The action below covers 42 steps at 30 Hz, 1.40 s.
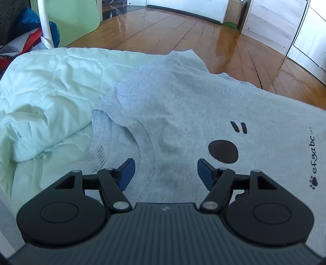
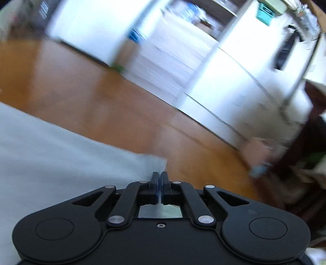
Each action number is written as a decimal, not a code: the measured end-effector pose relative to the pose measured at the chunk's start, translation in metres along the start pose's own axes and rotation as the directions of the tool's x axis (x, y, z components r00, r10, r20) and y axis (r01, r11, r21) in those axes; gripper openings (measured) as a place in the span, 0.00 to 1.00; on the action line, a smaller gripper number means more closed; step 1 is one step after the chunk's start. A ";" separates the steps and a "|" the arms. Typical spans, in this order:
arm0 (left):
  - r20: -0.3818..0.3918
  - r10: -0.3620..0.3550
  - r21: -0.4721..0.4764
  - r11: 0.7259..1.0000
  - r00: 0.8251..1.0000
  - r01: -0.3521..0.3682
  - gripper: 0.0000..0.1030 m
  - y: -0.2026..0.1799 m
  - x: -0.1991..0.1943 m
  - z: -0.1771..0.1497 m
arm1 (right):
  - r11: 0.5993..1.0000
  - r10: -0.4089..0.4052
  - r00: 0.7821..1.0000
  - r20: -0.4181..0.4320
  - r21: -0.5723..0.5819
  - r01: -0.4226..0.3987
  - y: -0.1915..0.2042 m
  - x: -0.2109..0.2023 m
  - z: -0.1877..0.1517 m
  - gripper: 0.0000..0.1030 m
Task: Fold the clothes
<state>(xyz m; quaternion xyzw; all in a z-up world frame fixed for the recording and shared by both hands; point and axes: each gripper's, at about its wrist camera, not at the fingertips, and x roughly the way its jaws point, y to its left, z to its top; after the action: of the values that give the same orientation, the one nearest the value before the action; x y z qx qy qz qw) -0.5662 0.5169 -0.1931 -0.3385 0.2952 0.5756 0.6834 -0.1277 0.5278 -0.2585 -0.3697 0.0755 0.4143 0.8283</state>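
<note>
A light grey T-shirt (image 1: 179, 95) with a black cartoon nose and eyes and small black lettering lies spread over a pale quilted cover (image 1: 46, 81). Its collar with the inner label curves just ahead of my left gripper (image 1: 165, 170), which hovers open over the neck area with nothing between its blue pads. In the right wrist view, my right gripper (image 2: 160, 177) is shut on a corner of the grey T-shirt (image 2: 61, 155), which stretches away to the left. That view is blurred by motion.
A shiny wooden floor (image 1: 183, 30) lies beyond the bed edge. A white pole (image 1: 45, 22) with blue and red bags stands at the far left, next to a green panel (image 1: 73, 18). White cabinets (image 2: 234, 77) line the far wall.
</note>
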 end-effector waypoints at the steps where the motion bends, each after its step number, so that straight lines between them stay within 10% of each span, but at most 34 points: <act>1: 0.000 0.001 -0.003 1.000 1.000 -0.001 0.65 0.001 0.000 0.000 | 0.999 -0.039 0.998 -0.050 0.001 0.039 0.000 0.015 0.000 0.00; 6: -0.018 0.017 -0.031 0.999 1.000 -0.018 0.67 0.001 -0.006 -0.004 | 0.942 0.224 0.965 -0.139 0.283 -0.178 -0.048 -0.002 0.016 0.11; 8: -0.066 0.047 -0.027 0.998 0.997 -0.049 0.67 -0.003 -0.012 -0.008 | 0.880 0.374 0.918 -0.131 0.363 -0.306 -0.059 -0.034 0.015 0.44; 12: -0.111 0.065 0.021 0.998 0.992 -0.063 0.73 -0.026 -0.045 -0.020 | 0.631 0.713 0.696 -0.092 0.516 -0.579 -0.074 -0.102 -0.003 0.57; 15: -0.100 0.118 0.046 0.992 0.988 -0.113 0.82 -0.044 -0.073 -0.032 | 0.448 0.847 0.525 -0.075 0.631 -0.633 -0.081 -0.132 -0.027 0.67; 19: -0.166 0.098 0.015 0.995 0.981 -0.096 0.84 -0.055 -0.091 -0.046 | 0.369 0.902 0.410 -0.133 0.730 -0.575 -0.072 -0.162 -0.061 0.69; 24: -0.283 0.012 -0.016 1.000 0.959 -0.017 0.84 -0.058 -0.089 -0.074 | 0.382 0.923 0.260 -0.282 0.745 -0.546 -0.056 -0.183 -0.094 0.69; 34: -0.302 0.028 -0.050 0.998 0.953 -0.045 0.84 -0.043 -0.090 -0.093 | 0.431 0.902 0.282 -0.327 0.730 -0.530 -0.059 -0.207 -0.115 0.69; 42: -0.199 0.213 -0.071 0.970 0.956 -0.231 0.87 0.000 -0.116 -0.094 | 0.637 0.731 0.408 -0.546 0.333 -0.695 -0.034 -0.225 -0.114 0.69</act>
<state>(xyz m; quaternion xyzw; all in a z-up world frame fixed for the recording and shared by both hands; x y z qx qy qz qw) -0.5866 0.3734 -0.1574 -0.3880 0.3682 0.6269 0.5665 -0.2272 0.2959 -0.2244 -0.3965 0.5124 0.5723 0.5027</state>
